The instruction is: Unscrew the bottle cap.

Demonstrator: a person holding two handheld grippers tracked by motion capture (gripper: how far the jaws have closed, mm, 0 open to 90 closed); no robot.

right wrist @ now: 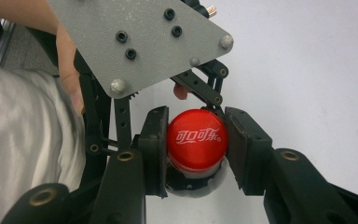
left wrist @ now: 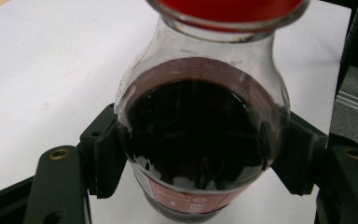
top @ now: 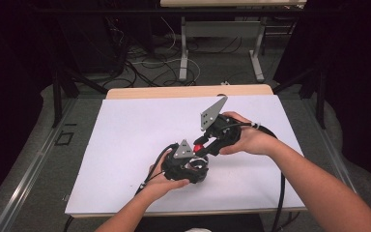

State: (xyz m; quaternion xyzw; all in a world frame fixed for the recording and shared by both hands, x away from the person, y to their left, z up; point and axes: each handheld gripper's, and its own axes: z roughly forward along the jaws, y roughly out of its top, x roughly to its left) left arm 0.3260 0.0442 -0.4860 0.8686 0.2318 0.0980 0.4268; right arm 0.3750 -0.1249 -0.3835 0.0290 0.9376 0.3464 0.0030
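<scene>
Left hand [top: 166, 180] at the near table edge, holding the left gripper [top: 189, 166]. Its jaws are clamped on the bottle [left wrist: 200, 135], one ribbed pad on each side of the round body, both touching the glass-clear wall. Bottle is mostly full of dark liquid; a red label band shows low on it in the left gripper view. Bottle sits over the white table [top: 125, 145], near-centre, slightly toward the near edge; can't tell if its base touches the surface.

Just beyond and to the right, the right gripper [top: 207, 144] comes in tilted from the right hand [top: 249, 140]. Its jaws are narrow, closed on the red cap [right wrist: 197, 140], a pad pressed to each side. Cap has white lettering on top; the bottle's shoulder shows just under it in the right gripper view. The two grippers are almost touching, the right one over the left.

Grey plate [right wrist: 140, 42] of the left gripper fills the upper part of the right gripper view, with a thumb beside it. Right gripper's own grey plate [top: 212, 113] sticks up toward the far side.

Black cable [top: 280, 193] trails from the right gripper off the near edge.

Far: bare table, wood edge [top: 188, 92], then desk legs [top: 183, 53] and loose wires on the floor.
</scene>
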